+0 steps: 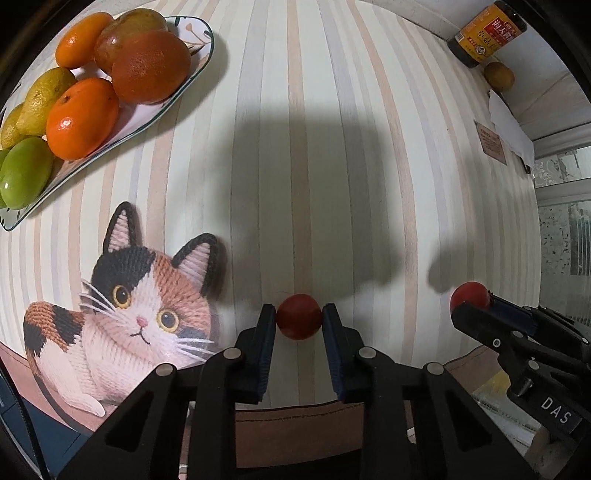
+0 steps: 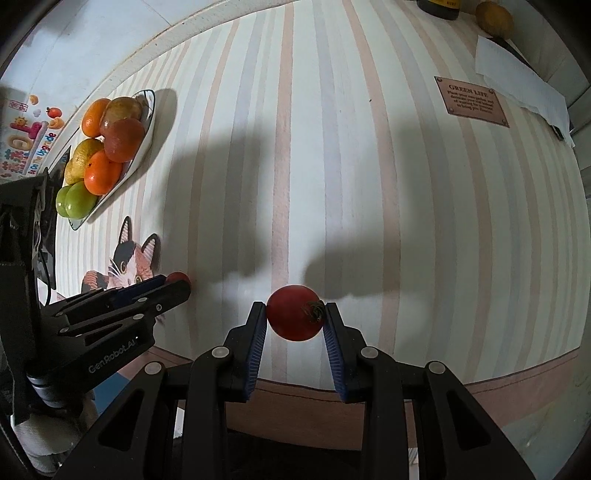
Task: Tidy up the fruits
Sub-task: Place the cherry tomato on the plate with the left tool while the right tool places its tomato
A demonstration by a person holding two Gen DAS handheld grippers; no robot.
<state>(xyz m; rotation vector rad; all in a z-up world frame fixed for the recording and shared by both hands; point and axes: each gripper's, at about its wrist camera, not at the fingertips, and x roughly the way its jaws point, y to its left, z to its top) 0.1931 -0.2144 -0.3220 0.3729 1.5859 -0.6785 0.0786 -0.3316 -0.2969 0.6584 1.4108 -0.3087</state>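
Observation:
My left gripper (image 1: 299, 314) is shut on a small red fruit (image 1: 298, 316), held above the striped tablecloth (image 1: 314, 166). My right gripper (image 2: 295, 312) is shut on a second red fruit (image 2: 293, 312) with a dry stem; it also shows in the left wrist view (image 1: 470, 295), to the right. The left gripper shows in the right wrist view (image 2: 177, 284) with its fruit (image 2: 178, 277). A white plate (image 1: 192, 70) at far left holds oranges (image 1: 83, 118), a mango, lemons and green fruits (image 1: 26, 171). It also shows in the right wrist view (image 2: 147, 125).
A cat picture (image 1: 125, 317) is printed on the cloth near the left front. A dark sauce bottle (image 1: 487, 33), a brown kiwi (image 1: 499, 76), white paper (image 1: 511, 127) and a small brown label (image 2: 471, 101) are at the far right.

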